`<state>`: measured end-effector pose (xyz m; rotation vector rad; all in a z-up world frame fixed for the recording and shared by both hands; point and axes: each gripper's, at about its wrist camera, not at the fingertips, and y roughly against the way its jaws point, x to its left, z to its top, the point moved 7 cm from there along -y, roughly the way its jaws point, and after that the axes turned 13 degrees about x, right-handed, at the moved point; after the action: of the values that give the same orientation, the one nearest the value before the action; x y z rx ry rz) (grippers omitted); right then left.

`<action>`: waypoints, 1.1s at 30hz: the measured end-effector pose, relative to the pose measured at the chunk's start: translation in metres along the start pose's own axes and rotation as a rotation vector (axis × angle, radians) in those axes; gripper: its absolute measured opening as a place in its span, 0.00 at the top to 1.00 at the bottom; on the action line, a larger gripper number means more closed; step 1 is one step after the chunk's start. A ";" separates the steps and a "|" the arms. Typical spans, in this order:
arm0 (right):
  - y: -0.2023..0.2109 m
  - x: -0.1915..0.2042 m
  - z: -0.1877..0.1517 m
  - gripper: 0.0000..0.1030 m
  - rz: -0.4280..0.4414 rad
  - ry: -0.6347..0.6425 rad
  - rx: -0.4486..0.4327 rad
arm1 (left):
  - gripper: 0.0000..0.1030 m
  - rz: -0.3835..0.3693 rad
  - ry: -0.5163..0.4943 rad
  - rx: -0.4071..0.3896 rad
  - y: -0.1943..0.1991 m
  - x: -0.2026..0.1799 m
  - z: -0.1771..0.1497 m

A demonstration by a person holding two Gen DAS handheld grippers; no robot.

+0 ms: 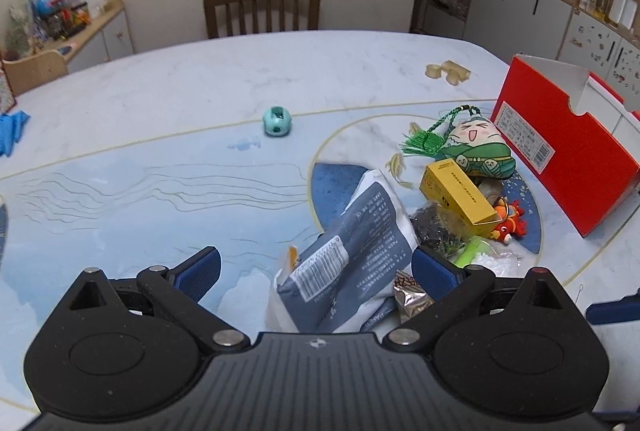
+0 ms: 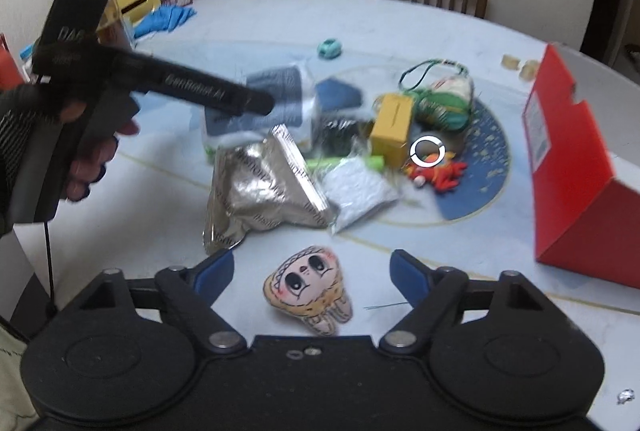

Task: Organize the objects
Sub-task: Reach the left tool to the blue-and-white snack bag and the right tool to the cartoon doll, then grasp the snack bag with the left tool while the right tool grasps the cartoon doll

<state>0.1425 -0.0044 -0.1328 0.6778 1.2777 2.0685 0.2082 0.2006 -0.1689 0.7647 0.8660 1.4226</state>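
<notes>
Two pairs of tongs hang over the pale marbled desk, both tipped downward. The left tongs stand wide, their blue pads apart on either side of a dark blue and white packet that rises between them; neither pad seems to press on it, though the right pad sits very close to the heap. Just right of the packet lies the jumble: a yellow carton, a green-robed plush doll with a tassel behind it, a small orange-red toy at its near right, and a dark mesh bundle under the carton's near end. An open red box stands at the right edge of the desk. A teal ball-shaped toy sits alone, well apart to the far left of the pile, and some pale wooden pieces lie beyond it on the far right.

The right tongs are also parted, empty, with a small hooded plush face lying flat on the desk between the pads, touching neither. Beyond it sprawls a crumpled silver foil bag, and a gloved hand grips the other tool's handle at the left
</notes>
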 end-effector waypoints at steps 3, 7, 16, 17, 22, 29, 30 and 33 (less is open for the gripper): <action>-0.010 0.002 0.000 0.24 0.001 0.002 0.029 | 0.10 -0.045 -0.007 0.021 -0.007 0.001 0.002; -0.018 -0.001 0.000 0.29 0.004 -0.018 0.060 | 0.25 -0.080 -0.007 0.048 -0.015 0.005 0.003; -0.029 -0.002 -0.001 0.46 -0.028 -0.024 0.106 | 0.64 -0.184 -0.009 0.041 -0.012 0.008 0.005; -0.029 -0.001 -0.001 0.51 -0.027 -0.026 0.108 | 0.67 -0.190 -0.006 0.039 -0.011 0.009 0.005; -0.027 -0.004 0.001 0.54 -0.035 -0.045 0.108 | 0.77 -0.222 0.003 0.028 -0.004 0.011 0.008; -0.010 -0.013 0.006 0.55 -0.064 -0.079 0.069 | 0.81 -0.222 -0.016 -0.028 0.019 0.011 0.014; -0.006 -0.015 0.006 0.55 -0.069 -0.086 0.063 | 0.81 -0.228 -0.016 -0.034 0.024 0.011 0.015; 0.008 -0.022 0.010 0.55 -0.090 -0.109 0.035 | 0.81 -0.244 -0.018 -0.058 0.039 0.013 0.018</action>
<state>0.1626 -0.0176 -0.1239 0.7254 1.2625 1.9143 0.2037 0.2156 -0.1265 0.6048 0.8688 1.2170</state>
